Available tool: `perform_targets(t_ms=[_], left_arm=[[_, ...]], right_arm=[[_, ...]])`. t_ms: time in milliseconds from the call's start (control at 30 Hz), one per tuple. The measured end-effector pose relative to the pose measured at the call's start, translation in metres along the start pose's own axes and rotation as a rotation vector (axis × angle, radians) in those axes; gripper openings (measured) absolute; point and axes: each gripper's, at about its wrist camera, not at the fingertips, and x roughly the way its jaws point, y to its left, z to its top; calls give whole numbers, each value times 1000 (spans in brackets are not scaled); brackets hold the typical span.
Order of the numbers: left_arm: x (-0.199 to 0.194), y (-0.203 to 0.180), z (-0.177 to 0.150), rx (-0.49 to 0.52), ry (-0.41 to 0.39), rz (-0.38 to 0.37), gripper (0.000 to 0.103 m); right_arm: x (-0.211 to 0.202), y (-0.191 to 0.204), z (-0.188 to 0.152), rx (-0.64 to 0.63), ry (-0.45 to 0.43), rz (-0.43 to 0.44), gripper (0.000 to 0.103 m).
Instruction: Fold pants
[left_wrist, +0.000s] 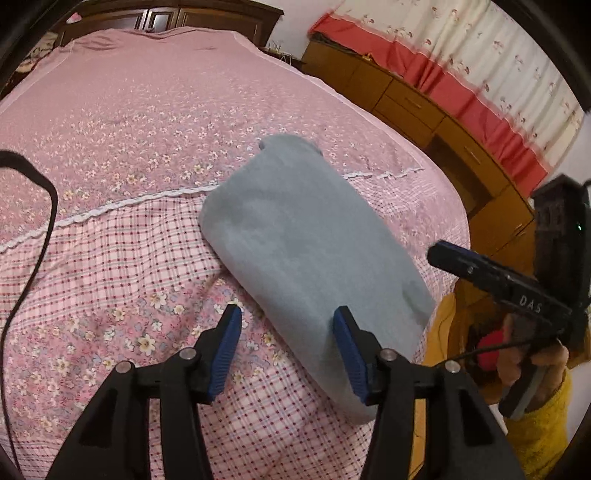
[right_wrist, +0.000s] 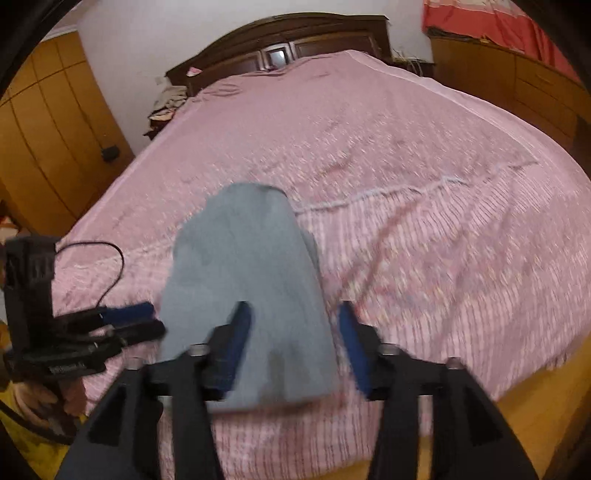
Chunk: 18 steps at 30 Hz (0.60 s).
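Lying folded on bed (left_wrist: 110, 155): pants (left_wrist: 295, 236)

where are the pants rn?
The folded grey pants lie on the pink bedspread near the bed's foot edge, across the white lace seam, just ahead of both claws.

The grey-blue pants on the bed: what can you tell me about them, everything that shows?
The pants are a plain grey-blue, soft and slightly fuzzy-looking, like fleece or thick knit. They are folded into a compact, thick oblong bundle with rounded edges; no waistband or separate legs show. The bundle lies flat on the pink flowered bedspread, near the foot edge of the bed, crossing a white lace seam. The left claw stands open at its near end, one blue pad over the fabric; whether it touches is unclear. The right claw also stands open above it, gripping nothing.
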Motion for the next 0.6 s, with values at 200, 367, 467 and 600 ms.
perform_targets(t_ms=[200,367,467,600], left_arm=[[17,-3,9,-3,23,-13,59],[41,-10,14,-25,41,-14,63],[52,-9,16,-40,46,-19,66],[72,-15,23,-55,43,-26,68]], right_arm=[[40,-2,10,-16,86,34,59],[63,-11,7,-4,144,86,59],[72,-17,3,25,166,134,60],[79,-25,-4,41,162,169,61]])
